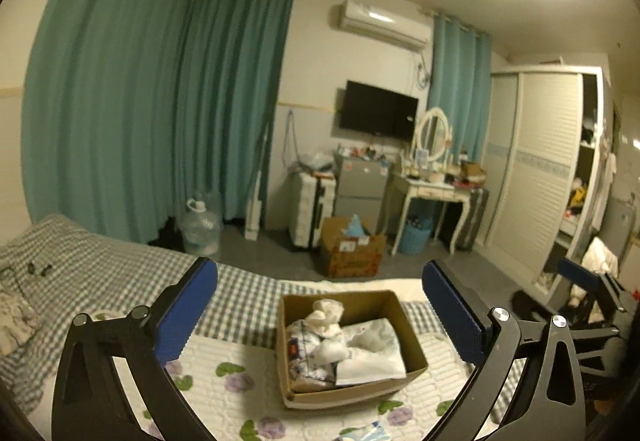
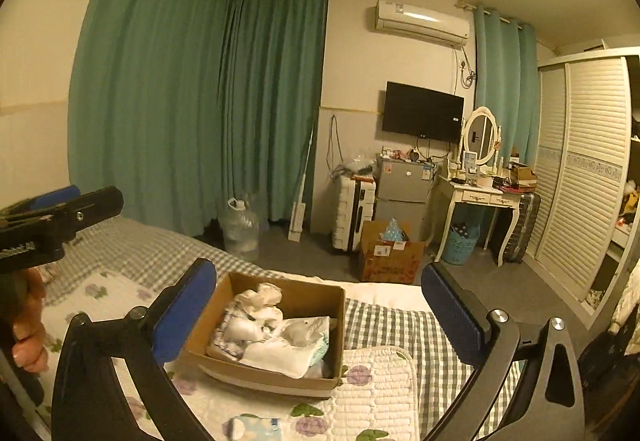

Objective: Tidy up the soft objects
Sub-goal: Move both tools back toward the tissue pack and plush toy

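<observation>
Open brown cardboard box sits lower centre of the left wrist view, on a white quilted pad with purple flower print laid over a grey-and-white checked bed cover. Inside the box: pale soft items, namely a crumpled white cloth bundle at the top, a folded white fabric piece to its right, and a printed bluish-white piece to its left. All lie below the box rim.

Left gripper: blue-padded fingers spread wide, box seen between them, nothing held. Right gripper: jaws likewise spread wide and empty; the box appears lower centre-left in its view.

A light blue patterned item lies on the pad at the bottom edge, in front of the box.

Right wrist view, left edge: a hand gripping the left gripper's handle.

Background: teal curtains, wall television, white dressing table.
</observation>
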Action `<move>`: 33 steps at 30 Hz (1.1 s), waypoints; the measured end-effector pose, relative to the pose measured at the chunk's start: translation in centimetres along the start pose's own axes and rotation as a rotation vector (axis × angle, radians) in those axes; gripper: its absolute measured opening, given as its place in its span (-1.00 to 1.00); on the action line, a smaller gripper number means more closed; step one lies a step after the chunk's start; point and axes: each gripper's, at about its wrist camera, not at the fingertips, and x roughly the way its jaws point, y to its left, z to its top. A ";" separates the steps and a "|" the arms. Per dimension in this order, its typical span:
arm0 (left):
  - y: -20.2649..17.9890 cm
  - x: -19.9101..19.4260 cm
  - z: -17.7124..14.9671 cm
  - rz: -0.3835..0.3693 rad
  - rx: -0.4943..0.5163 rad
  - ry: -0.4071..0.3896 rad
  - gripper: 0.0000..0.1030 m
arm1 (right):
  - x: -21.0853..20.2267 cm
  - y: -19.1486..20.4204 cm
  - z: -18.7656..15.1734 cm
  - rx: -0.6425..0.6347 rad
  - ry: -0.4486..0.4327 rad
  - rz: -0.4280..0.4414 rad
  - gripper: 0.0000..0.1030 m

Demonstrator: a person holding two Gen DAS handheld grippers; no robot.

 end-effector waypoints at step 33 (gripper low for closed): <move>-3.7 2.5 -7.8 0.031 0.196 0.201 1.00 | -0.1 -1.5 -10.5 0.055 0.310 0.005 1.00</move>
